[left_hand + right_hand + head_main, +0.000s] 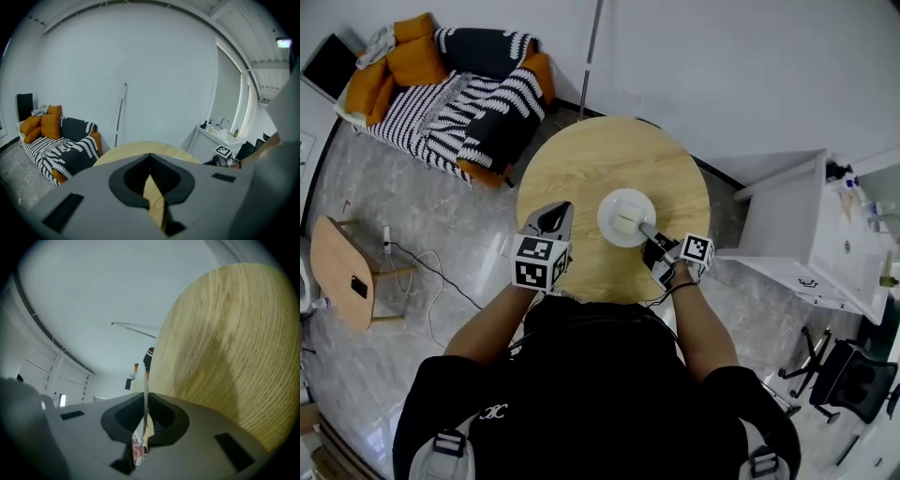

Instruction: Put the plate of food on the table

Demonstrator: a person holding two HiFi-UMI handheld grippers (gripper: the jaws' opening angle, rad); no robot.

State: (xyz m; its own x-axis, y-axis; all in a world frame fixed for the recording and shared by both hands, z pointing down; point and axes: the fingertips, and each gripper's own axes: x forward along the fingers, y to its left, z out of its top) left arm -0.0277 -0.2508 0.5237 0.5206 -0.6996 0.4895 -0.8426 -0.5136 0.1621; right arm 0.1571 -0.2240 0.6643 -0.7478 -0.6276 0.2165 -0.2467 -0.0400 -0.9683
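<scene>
A white plate (pixel 623 217) with a pale piece of food on it lies over the middle of the round wooden table (pixel 581 159). Whether it rests on the wood or hangs just above, I cannot tell. My right gripper (pixel 646 231) is shut on the plate's near right rim. In the right gripper view the rim (pixel 145 380) shows edge-on as a thin white line running into the jaws of the right gripper (pixel 143 405), with the table (pixel 225 348) tilted at the right. My left gripper (pixel 553 218) hovers over the table's left edge, shut and holding nothing. In its own view, the left gripper (pixel 151 163) shows only a sliver of wood between its jaws.
A sofa (pixel 450 94) with a striped blanket and orange cushions stands at the back left. A white counter (pixel 806 234) with a sink is at the right, and an office chair (pixel 839 370) is near it. A small wooden side table (pixel 342 272) and a cable lie on the floor at left.
</scene>
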